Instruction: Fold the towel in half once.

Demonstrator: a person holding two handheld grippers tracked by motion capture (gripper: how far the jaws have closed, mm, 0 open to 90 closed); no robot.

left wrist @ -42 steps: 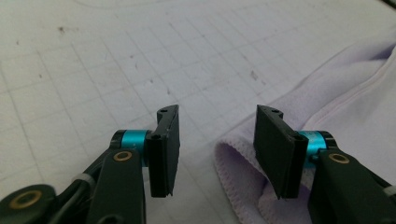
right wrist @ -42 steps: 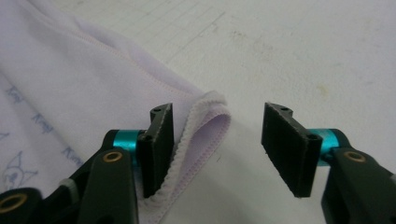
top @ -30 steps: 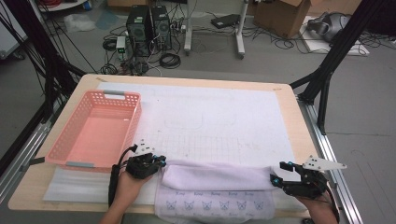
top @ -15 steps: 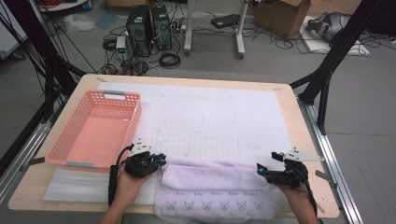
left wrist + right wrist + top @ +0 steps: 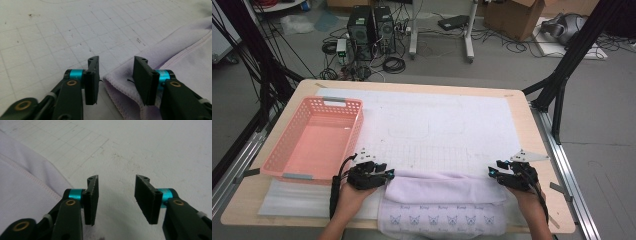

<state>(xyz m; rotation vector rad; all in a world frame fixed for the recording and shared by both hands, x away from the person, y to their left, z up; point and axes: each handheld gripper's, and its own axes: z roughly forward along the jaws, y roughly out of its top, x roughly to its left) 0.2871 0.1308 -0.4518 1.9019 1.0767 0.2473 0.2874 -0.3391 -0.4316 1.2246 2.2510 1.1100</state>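
Observation:
A lilac towel (image 5: 447,192) with a butterfly print lies folded along the table's front edge. My left gripper (image 5: 384,175) sits at its left end. In the left gripper view the jaws (image 5: 116,62) stand apart, having just been opening, and the towel's folded corner (image 5: 120,85) lies loose between them. My right gripper (image 5: 493,172) is at the towel's right end. Its jaws (image 5: 117,180) have just been closing and are still open, with only the white mat between them. The towel (image 5: 22,175) lies just left of its left jaw.
A pink plastic basket (image 5: 353,130) stands empty on the left of the table. A white gridded mat (image 5: 437,125) covers the middle, and a foam sheet (image 5: 297,200) lies at the front left. The table's front edge runs close below the towel.
My right gripper moved left to the towel's right end and its jaws narrowed. The left hand stayed put while its jaws opened off the towel's corner.

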